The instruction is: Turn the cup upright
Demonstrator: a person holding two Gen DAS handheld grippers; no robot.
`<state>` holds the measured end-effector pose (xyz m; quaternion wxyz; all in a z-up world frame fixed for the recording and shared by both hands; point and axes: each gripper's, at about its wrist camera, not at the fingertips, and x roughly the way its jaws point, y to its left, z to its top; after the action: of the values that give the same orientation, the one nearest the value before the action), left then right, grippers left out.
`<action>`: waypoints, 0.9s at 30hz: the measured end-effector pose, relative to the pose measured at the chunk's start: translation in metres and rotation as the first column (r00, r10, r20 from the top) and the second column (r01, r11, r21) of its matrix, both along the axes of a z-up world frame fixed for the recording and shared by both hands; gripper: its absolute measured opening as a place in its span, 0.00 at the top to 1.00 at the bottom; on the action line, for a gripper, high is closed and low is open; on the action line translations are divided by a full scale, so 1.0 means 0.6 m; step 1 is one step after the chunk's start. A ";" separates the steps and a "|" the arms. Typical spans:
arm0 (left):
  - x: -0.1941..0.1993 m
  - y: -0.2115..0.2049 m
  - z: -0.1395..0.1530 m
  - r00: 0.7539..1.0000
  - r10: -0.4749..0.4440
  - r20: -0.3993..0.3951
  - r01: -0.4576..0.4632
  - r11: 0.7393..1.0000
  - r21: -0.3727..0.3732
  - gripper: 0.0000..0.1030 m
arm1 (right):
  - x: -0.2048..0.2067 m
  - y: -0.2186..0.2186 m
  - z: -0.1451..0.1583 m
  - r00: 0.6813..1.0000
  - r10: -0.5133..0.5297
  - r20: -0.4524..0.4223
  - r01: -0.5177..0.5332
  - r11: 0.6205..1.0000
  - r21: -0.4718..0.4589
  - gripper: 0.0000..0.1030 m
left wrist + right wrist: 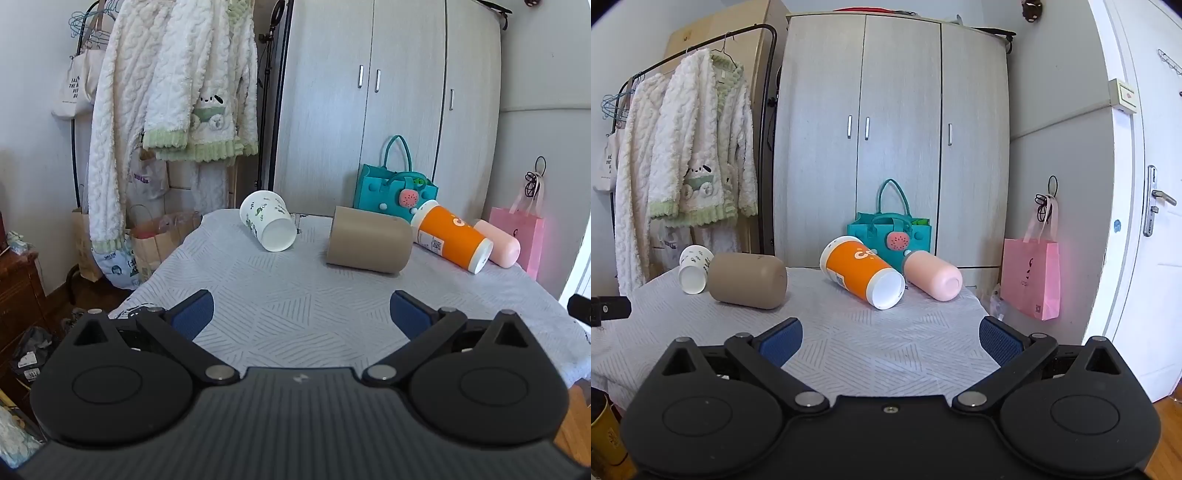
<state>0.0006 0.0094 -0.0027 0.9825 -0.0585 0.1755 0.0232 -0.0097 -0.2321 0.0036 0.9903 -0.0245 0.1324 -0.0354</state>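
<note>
On the table (280, 317) we see, left to right, a white cup (268, 221), tan cup (369, 244), orange cup (452, 238) and pink cup (498, 243), all on their sides. Our left gripper (301, 314) and right gripper (891, 338) are spread, empty and near; no cup is upright yet.

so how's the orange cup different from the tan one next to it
The orange cup carries white lettering, a label and white ends; the tan cup is plain and matte. The orange cup tapers toward its base; the tan cup is a stubbier, rounder cylinder. The orange cup touches the pink cup; the tan one lies beside the white cup. Both lie on their sides.
</note>
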 end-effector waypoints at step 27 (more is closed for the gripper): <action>-0.033 -0.025 0.021 0.996 -0.060 0.066 0.059 0.998 0.018 0.00 | -0.006 -0.011 -0.001 0.999 -0.036 -0.016 0.036 0.999 -0.002 0.00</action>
<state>-0.0189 -0.0055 0.0102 0.9884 -0.0463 0.1443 -0.0065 -0.0134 -0.2386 0.0030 0.9883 -0.0233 0.1409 -0.0530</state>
